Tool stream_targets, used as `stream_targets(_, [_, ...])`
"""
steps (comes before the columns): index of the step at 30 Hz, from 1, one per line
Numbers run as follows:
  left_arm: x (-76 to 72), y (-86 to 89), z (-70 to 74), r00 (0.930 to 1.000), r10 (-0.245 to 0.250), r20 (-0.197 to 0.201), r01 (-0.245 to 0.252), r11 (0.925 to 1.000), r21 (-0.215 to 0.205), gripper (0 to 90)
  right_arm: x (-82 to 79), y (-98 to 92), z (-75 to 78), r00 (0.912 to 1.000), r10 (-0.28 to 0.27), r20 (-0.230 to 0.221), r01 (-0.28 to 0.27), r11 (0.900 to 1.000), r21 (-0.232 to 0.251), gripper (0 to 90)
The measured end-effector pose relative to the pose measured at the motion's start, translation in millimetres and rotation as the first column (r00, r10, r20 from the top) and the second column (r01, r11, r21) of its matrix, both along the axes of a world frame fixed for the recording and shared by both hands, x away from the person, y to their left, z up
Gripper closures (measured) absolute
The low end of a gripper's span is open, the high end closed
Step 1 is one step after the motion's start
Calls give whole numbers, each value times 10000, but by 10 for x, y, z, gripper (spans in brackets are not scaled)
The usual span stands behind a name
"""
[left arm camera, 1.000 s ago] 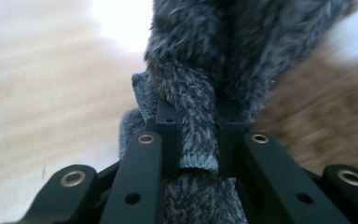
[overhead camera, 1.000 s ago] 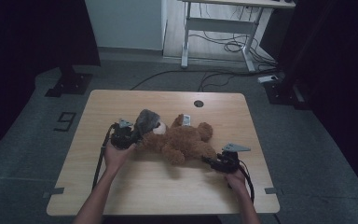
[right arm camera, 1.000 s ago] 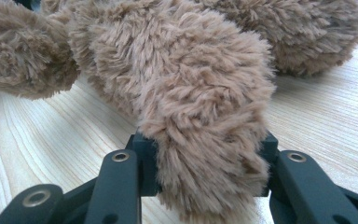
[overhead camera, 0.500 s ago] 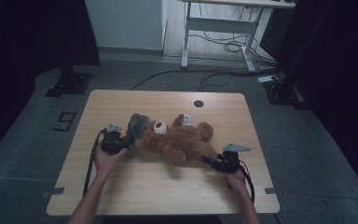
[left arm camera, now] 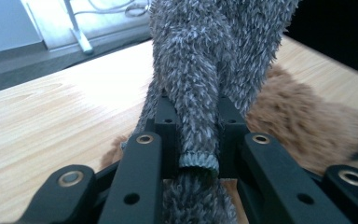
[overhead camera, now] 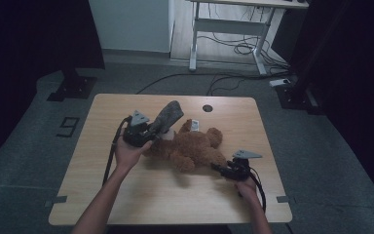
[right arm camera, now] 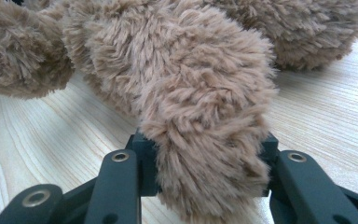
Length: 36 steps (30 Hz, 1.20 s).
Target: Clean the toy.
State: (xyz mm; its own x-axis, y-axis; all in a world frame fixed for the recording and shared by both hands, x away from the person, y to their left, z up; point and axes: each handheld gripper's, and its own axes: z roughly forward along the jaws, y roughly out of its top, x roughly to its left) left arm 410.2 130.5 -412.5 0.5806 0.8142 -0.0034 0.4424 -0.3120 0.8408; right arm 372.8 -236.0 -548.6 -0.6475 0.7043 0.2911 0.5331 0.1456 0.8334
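Note:
A brown teddy bear lies on its side in the middle of the wooden table. My left gripper is shut on a grey fuzzy cloth, which stands up and to the right over the bear's head end. In the left gripper view the cloth is pinched between the jaws of the left gripper, with brown fur behind. My right gripper is shut on the bear's near limb, low on the table; the right gripper has its jaws pressed into the fur.
A round hole sits near the table's far edge. A white tag shows on the bear. Beyond the table stand a desk frame with cables and a black stand base.
My left hand has risen and shifted right with the grey cloth, which now stands higher above the bear. The right hand and the bear's limb have stayed put.

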Motion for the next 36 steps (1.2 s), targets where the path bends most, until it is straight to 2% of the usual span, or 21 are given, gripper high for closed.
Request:
stream_targets(1, [0, 0, 0, 10000, 0, 0, 0, 10000, 0, 751, -1, -2, 2, 10000, 12, 16, -12, 10000, -1, 583])
stream_targets(2, [122, -58, -76, 9994, 221, -250, -211, 9990, 400, 751, -1, -4, 3, 10000, 18, 33, -18, 10000, -8, 583])
stream_targets(4, [208, -69, -182, 9981, 360, -501, -326, 9972, 675, 750, 1, -10, 5, 10000, 41, 58, -41, 10000, -14, 583])
stream_targets(6, [223, -55, -276, 9984, 417, -389, -378, 9947, 954, 753, 6, -14, 7, 10000, 16, 5, -16, 10000, -28, 582])
stream_targets(9, [191, 15, -348, 9980, 417, -483, -390, 9977, 554, 756, 17, -6, 11, 10000, -51, -75, 51, 10000, 5, 580])
stream_targets(13, [76, 121, -416, 9975, 299, -644, -298, 9996, 25, 758, 13, -3, 8, 10000, -40, -86, 39, 10000, -65, 552])
stream_targets(16, [-20, 176, -451, 9973, 180, -706, -199, 9995, -259, 760, -17, 8, 67, 9994, -306, 141, 310, 9992, -264, 452])
stream_targets(19, [-99, 223, -487, 9973, 48, -735, -88, 9984, -554, 760, -55, -4, 160, 9973, -570, 471, 580, 9981, -211, 325])
stream_targets(22, [-188, 250, -531, 9976, -85, -689, 30, 9969, -784, 761, -77, 0, 219, 9948, -647, 790, 670, 9974, -275, 269])
stream_targets(28, [-290, 279, -574, 9974, -178, -696, 106, 9947, -1024, 761, -90, 28, 284, 9947, -533, 884, 564, 9979, -324, 240])
stream_targets(34, [-386, 289, -601, 9972, -312, -683, 232, 9932, -1140, 762, -118, -67, 417, 9902, -812, 1135, 759, 9958, 503, 257])
stream_targets(36, [-428, 306, -614, 9969, -378, -683, 299, 9930, -1139, 762, -126, -57, 427, 9915, -692, 1102, 642, 9968, 479, 259])
